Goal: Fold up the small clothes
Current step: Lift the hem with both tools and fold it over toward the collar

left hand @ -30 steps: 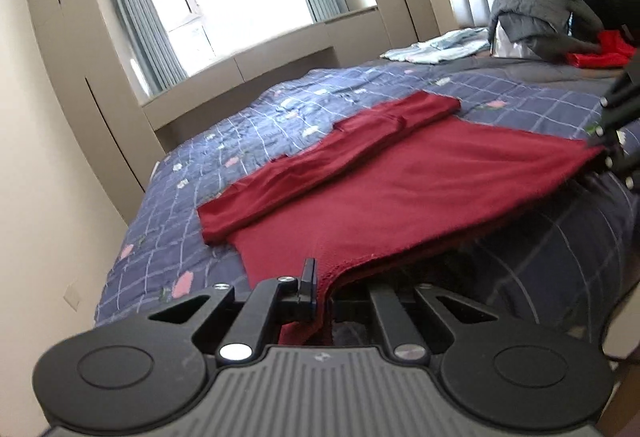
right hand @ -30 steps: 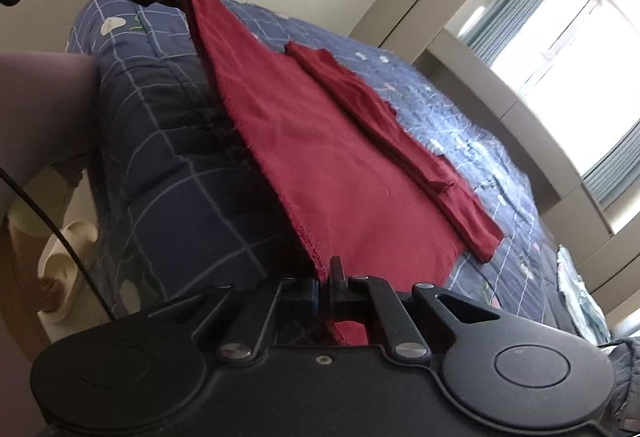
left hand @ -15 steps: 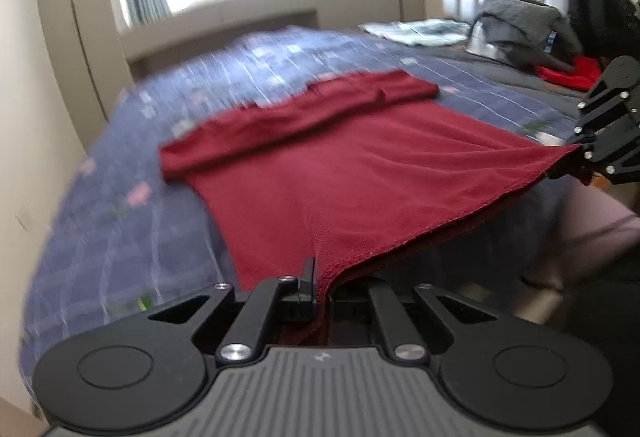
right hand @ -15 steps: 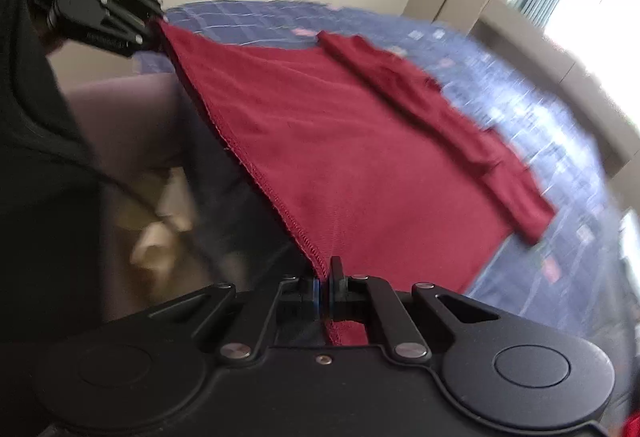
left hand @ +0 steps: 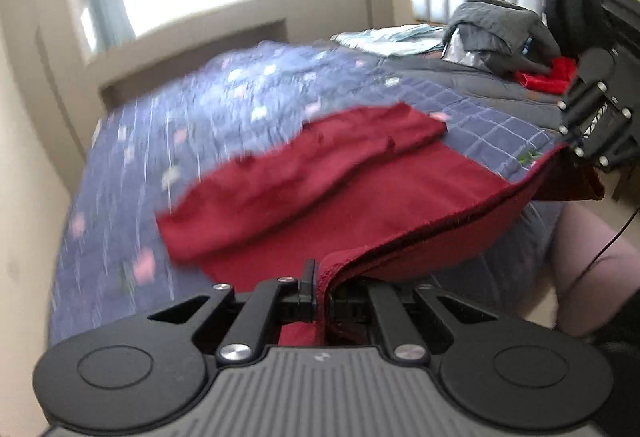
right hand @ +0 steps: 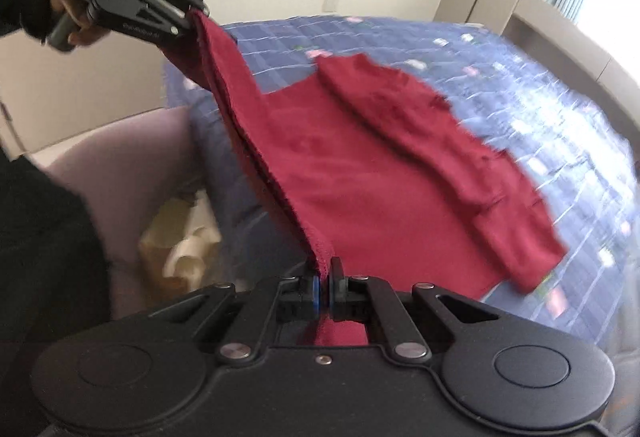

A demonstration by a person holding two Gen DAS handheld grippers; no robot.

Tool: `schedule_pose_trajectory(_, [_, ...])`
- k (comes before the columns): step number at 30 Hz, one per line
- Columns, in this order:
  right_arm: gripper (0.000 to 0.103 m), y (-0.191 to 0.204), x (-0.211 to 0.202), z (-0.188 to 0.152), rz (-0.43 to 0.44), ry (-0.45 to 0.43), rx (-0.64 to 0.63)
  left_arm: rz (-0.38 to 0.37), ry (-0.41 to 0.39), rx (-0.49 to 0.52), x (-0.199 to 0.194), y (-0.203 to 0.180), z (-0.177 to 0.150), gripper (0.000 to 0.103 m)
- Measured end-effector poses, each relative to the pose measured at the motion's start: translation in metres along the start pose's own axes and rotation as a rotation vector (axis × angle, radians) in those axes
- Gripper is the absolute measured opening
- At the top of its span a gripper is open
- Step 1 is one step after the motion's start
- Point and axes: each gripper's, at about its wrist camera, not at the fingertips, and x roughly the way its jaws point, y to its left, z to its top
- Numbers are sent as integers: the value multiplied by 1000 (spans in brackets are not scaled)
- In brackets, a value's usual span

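A dark red garment [left hand: 360,189] lies on the blue checked bed, its sleeves folded in a band across its far part [right hand: 440,141]. My left gripper [left hand: 320,273] is shut on one near corner of its hem. My right gripper [right hand: 325,269] is shut on the other near corner. Both hold the hem lifted above the bed edge, stretched between them. The right gripper shows at the right of the left wrist view [left hand: 600,125]; the left gripper shows at the upper left of the right wrist view [right hand: 152,5].
The blue checked bedspread [left hand: 240,89] spreads beyond the garment. A grey jacket [left hand: 500,25], a red item [left hand: 548,77], a black backpack [left hand: 572,9] and light blue clothes [left hand: 392,37] lie near the headboard. The person's leg [right hand: 120,165] is beside the bed edge.
Both grippers have lifted the hem higher and carried it forward over the bed. The garment's near part has risen off the bed and the folded sleeve band looks closer.
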Motion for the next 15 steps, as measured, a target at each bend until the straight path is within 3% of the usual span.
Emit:
schedule_pose_trajectory(3, [4,-22,3,16,-88,-22,-67,-24,-17,11,13,15,29,5])
schedule_pose_trajectory(10, [4,-78,27,58,-258,-61,-203,-44,60,-76,72,72,86,5])
schedule_pose_trajectory(15, [4,-134,66,78,-303,-50,-214,-50,93,-159,122,119,113,6])
